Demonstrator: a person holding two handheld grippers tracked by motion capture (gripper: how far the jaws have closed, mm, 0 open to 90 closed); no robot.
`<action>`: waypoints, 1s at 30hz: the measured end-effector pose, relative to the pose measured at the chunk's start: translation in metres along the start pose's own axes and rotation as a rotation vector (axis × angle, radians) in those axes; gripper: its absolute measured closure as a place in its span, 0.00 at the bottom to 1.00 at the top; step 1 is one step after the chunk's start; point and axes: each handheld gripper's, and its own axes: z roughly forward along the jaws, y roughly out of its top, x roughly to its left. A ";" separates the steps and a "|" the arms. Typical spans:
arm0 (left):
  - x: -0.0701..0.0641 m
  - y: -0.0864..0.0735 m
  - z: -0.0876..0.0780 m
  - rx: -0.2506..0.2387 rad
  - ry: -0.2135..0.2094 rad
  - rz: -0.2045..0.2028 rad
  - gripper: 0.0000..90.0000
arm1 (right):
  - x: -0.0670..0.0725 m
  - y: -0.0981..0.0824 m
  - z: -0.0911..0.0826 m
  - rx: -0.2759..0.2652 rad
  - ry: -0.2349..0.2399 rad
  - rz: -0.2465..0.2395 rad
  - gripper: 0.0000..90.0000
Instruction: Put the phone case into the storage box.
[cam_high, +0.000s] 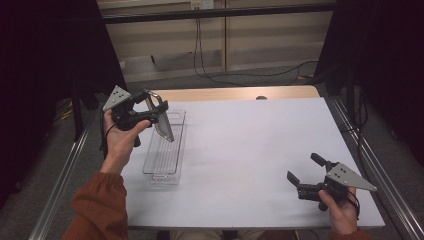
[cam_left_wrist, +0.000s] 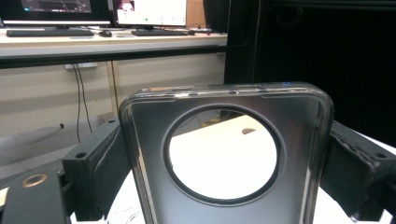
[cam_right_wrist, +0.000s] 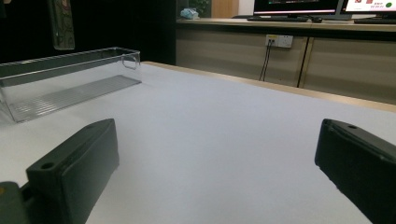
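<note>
The left gripper (cam_high: 150, 116) is clamped on a clear phone case (cam_high: 161, 119), one jaw on each long edge, holding it up in the air over the far end of the clear bin (cam_high: 162, 172) at about 10 o'clock on the table (cam_high: 260, 145). In the left gripper view the case (cam_left_wrist: 224, 154) stands nearly upright between the jaws, its big round camera hole facing the lens with the table showing through it. In the high view it tilts a little, lower end pointing down toward the bin.

The bin looks empty in the right gripper view (cam_right_wrist: 70, 79), ribbed floor bare, so the case is lifted and carried but not yet set down. What is left, as I judge it: lower the case into the bin, let go, and draw the hand away.

The right gripper (cam_high: 306, 172) rests at 5 o'clock near the table's front edge, jaws spread wide and grasping nothing, well apart from the bin
</note>
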 end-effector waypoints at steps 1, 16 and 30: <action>0.001 -0.001 0.001 0.004 0.002 0.002 0.13 | 0.000 0.000 0.000 -0.001 -0.001 0.004 0.00; 0.009 -0.010 0.021 0.035 0.046 0.012 0.13 | 0.000 0.000 0.000 -0.001 0.002 0.002 0.00; 0.014 -0.016 0.042 0.057 0.072 0.015 0.13 | 0.001 -0.001 0.000 0.001 0.011 -0.003 0.00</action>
